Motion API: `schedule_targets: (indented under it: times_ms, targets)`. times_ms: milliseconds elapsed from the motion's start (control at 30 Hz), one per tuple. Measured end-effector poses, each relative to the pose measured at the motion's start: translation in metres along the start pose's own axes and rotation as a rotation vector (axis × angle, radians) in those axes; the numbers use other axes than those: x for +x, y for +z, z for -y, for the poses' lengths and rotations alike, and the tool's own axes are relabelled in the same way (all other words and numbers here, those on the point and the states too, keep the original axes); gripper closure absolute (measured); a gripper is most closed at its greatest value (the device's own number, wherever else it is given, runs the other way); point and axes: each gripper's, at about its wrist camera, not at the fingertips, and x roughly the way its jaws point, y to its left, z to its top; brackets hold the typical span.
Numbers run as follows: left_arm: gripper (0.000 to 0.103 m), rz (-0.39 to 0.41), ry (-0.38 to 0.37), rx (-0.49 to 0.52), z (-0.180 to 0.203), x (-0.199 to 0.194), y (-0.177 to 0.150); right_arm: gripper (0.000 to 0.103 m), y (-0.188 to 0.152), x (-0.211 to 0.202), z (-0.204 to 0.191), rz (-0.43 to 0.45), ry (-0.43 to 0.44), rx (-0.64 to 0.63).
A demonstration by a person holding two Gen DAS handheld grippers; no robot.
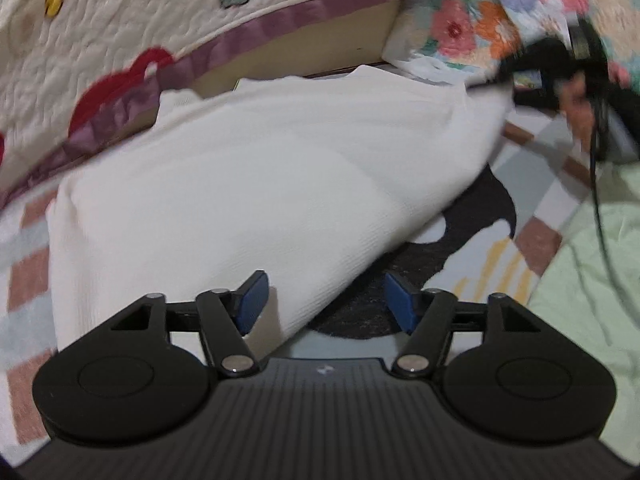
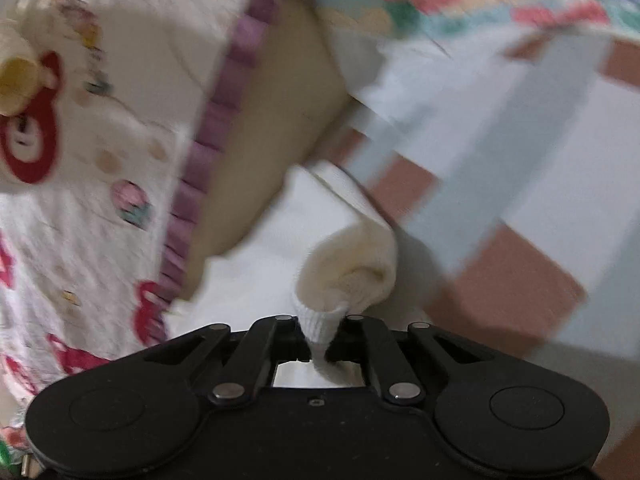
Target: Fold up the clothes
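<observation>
A white ribbed knit garment (image 1: 248, 184) lies mid-frame on a checked rug (image 1: 536, 240), its top edge by the quilt's (image 1: 120, 40) purple ruffled border. The left gripper (image 1: 322, 300) hangs released, blue-padded fingers (image 1: 252, 300) spread at the slanting hem. The right gripper (image 2: 320, 340) is clenched on a bunched cuff (image 2: 320, 320), lower centre; bare rug fills the right.

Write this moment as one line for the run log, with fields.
task: fold clothes | left gripper: open, over edge of white sweater | right gripper: shut on sweater cuff, lifted | surface: checked mat
</observation>
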Motion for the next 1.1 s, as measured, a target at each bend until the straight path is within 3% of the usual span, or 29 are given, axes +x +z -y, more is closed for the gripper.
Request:
schedule_targets:
  times_ms: [200, 233, 333, 633, 700, 800, 833, 867, 1100]
  targets:
    - [0.035, -0.02, 0.182, 0.104, 0.017, 0.018, -0.003, 0.096, 0.032, -0.01, -0.041, 0.002, 0.051, -0.04]
    - [0.03, -0.015, 0.218, 0.116, 0.017, 0.021, -0.004, 0.096, 0.034, -0.01, -0.045, -0.005, 0.049, -0.047]
    - [0.024, -0.009, 0.297, 0.169, 0.017, 0.024, -0.004, 0.096, 0.032, -0.008, -0.045, -0.024, 0.037, -0.044]
    - [0.024, -0.051, 0.526, 0.263, -0.01, 0.007, -0.006, 0.096, 0.026, -0.011, -0.036, -0.046, -0.049, -0.103]
    - [0.032, -0.053, 0.469, 0.193, -0.023, 0.003, -0.005, 0.096, 0.024, -0.01, -0.034, -0.061, -0.07, -0.122]
    - [0.069, -0.057, 0.377, 0.082, -0.043, -0.002, -0.003, 0.096, 0.02, -0.006, -0.027, -0.071, -0.076, -0.113]
    - [0.086, -0.06, 0.33, 0.026, -0.048, -0.001, -0.002, 0.096, 0.018, -0.005, -0.024, -0.074, -0.076, -0.105]
    - [0.093, -0.065, 0.295, -0.024, -0.053, 0.002, -0.001, 0.096, 0.016, -0.003, -0.021, -0.075, -0.078, -0.097]
    - [0.094, -0.081, 0.22, -0.2, -0.072, 0.008, -0.008, 0.087, 0.003, 0.002, 0.003, -0.073, -0.092, 0.022]
